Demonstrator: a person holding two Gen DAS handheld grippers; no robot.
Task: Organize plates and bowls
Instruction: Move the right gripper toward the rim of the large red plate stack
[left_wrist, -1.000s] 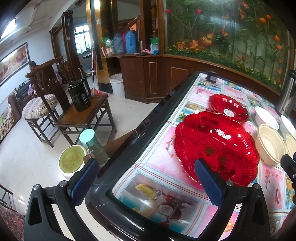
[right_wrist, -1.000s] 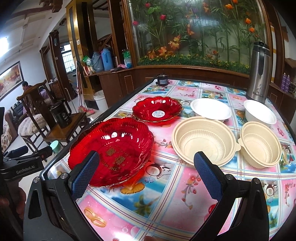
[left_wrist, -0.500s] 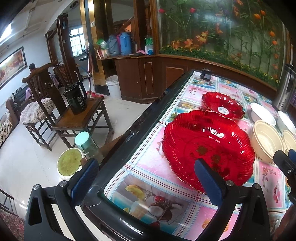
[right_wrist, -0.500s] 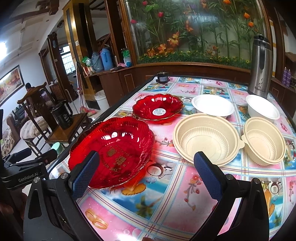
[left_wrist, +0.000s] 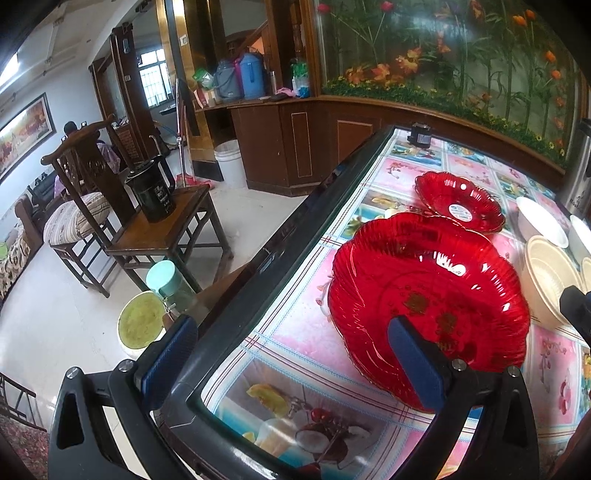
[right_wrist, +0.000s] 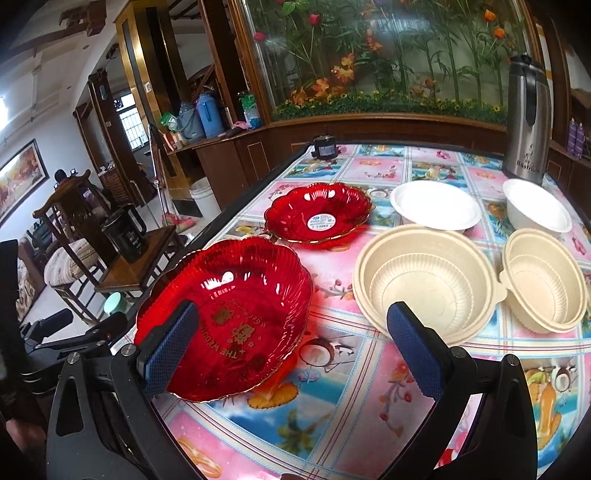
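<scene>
Both grippers drawn slightly nearer the dishes; nothing yet gripped.
Left gripper (left_wrist: 291, 354), jaws spread, has been swung toward the large red plate (left_wrist: 428, 295) ahead-right; right gripper (right_wrist: 291, 343), likewise agape and empty, is faced by beige bowls (right_wrist: 424, 280).

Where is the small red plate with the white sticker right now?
In the right wrist view, the small red plate sits on the table beyond the large red plate, near the table's left edge, with a white plate to its right.
</scene>
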